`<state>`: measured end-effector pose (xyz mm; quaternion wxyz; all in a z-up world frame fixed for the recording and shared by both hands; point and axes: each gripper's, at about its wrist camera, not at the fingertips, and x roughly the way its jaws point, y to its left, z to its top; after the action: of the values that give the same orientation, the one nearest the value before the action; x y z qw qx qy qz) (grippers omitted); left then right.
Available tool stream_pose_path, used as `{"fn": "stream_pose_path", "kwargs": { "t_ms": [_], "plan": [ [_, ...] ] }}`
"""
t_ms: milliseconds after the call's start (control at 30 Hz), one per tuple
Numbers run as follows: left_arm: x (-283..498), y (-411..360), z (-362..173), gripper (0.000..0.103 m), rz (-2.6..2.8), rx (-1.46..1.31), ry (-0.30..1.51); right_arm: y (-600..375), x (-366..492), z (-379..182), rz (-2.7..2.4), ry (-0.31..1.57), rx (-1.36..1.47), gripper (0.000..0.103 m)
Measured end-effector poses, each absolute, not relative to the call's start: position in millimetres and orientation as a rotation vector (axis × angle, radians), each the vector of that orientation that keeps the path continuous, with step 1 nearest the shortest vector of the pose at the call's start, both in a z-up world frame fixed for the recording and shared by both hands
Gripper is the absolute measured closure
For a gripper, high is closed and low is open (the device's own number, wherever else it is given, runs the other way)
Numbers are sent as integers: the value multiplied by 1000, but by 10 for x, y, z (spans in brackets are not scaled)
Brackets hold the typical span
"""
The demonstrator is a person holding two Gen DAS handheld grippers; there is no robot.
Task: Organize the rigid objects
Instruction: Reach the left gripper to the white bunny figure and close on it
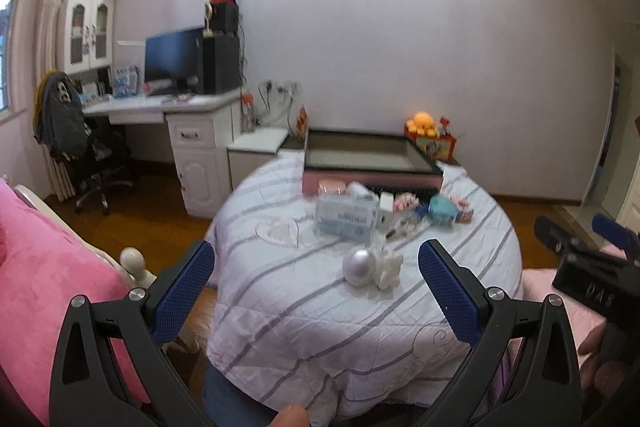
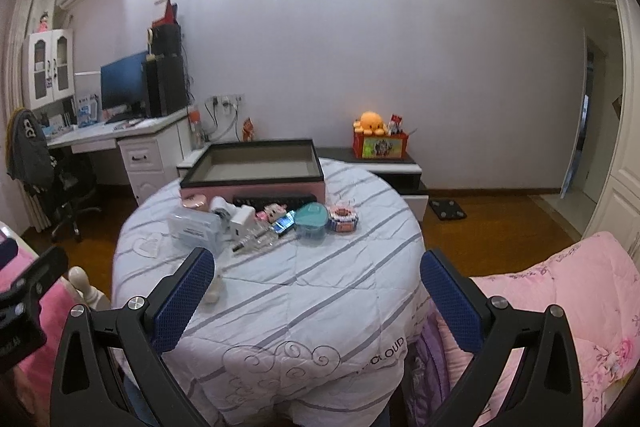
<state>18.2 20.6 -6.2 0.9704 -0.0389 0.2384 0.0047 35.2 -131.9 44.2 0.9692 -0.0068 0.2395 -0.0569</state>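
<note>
A round table with a striped quilt cover (image 1: 320, 307) (image 2: 280, 299) holds a pink box with an open dark-rimmed tray top (image 1: 370, 157) (image 2: 252, 167) at its far side. In front of the box lie several small objects: a clear plastic case (image 1: 346, 217) (image 2: 194, 229), a white charger (image 2: 242, 219), a teal heart-shaped box (image 1: 442, 209) (image 2: 310, 225), a round pink-and-blue box (image 2: 342, 219). A silver ball with a white ornament (image 1: 370, 265) sits nearer. My left gripper (image 1: 316, 277) is open and empty above the near table. My right gripper (image 2: 318, 285) is open and empty too.
A pink bed (image 1: 44, 259) lies at the left and a pink quilt (image 2: 560, 307) at the right. A white desk with a monitor (image 1: 172, 59) and a chair (image 1: 76, 143) stand at the back left. A low cabinet carries an orange plush toy (image 2: 370, 123).
</note>
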Motion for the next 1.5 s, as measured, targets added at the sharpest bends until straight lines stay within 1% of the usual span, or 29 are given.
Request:
{"fn": "stream_pose_path", "kwargs": {
  "t_ms": [300,500,867,1133,1267,1500],
  "plan": [
    [715,-23,-485,0,-47,-62,620,-1520,977,63,-136,623,18,0],
    [1108,-204,-806,0,-70,-55,714,-1617,1227,-116,-147,703,30,0],
    [1552,-293,-1104,0,-44,-41,756,-1669,1724,-259,-100,767,12,0],
    [1720,-382,-1196,0,-96,-56,742,-1654,2025,-424,-71,814,10,0],
    [1892,-385,-1302,0,-96,-79,792,-1657,2165,-528,-63,844,22,0],
    [2072,-345,-1319,1,-93,-98,795,-1682,2332,-618,-62,862,33,0]
  ]
}}
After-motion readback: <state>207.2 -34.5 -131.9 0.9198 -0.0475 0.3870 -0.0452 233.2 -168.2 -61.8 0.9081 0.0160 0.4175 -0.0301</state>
